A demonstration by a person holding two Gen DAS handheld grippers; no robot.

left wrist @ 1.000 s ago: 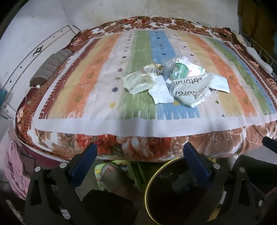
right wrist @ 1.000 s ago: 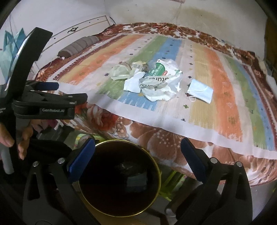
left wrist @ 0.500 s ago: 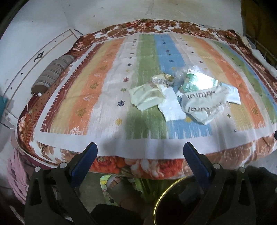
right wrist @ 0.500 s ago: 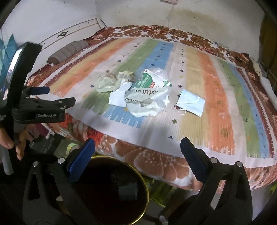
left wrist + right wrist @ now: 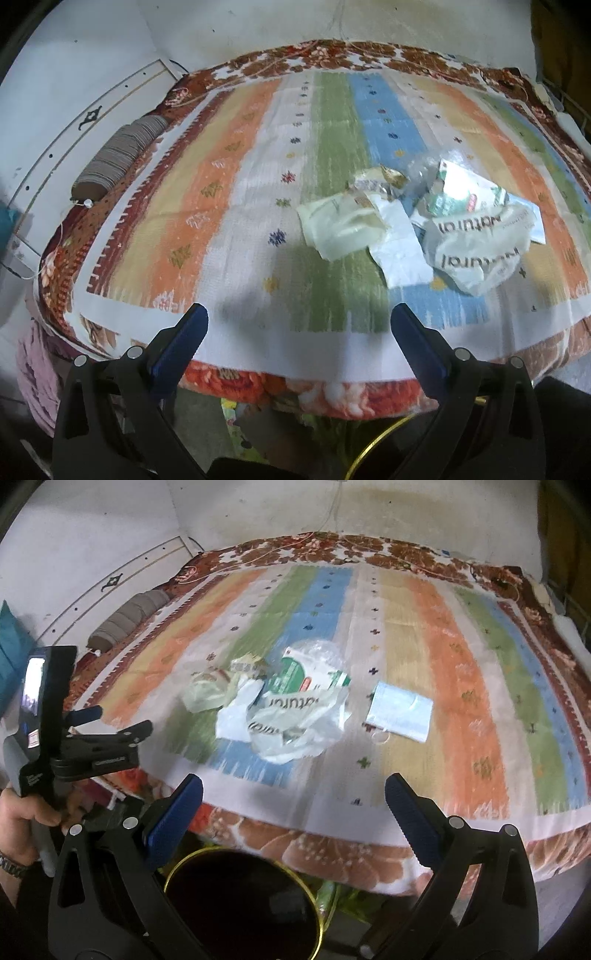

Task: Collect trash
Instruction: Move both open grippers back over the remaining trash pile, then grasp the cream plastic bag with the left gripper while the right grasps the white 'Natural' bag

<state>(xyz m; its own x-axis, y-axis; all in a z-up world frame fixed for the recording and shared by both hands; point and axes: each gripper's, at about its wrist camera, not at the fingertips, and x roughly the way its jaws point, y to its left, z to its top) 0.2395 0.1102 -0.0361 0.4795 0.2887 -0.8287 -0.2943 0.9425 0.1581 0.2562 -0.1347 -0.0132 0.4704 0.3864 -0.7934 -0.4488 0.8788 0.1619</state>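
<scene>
Ahead, trash pile (image 5: 280, 709) on bed (image 5: 461, 709), mask (image 5: 400, 712) at its 3 o'clock; both grippers' jaws released, empty.

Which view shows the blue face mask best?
The right wrist view: the face mask lies flat and whole on the bedspread, apart from the trash pile. The left wrist view shows only a corner of it behind the plastic bag.
</scene>
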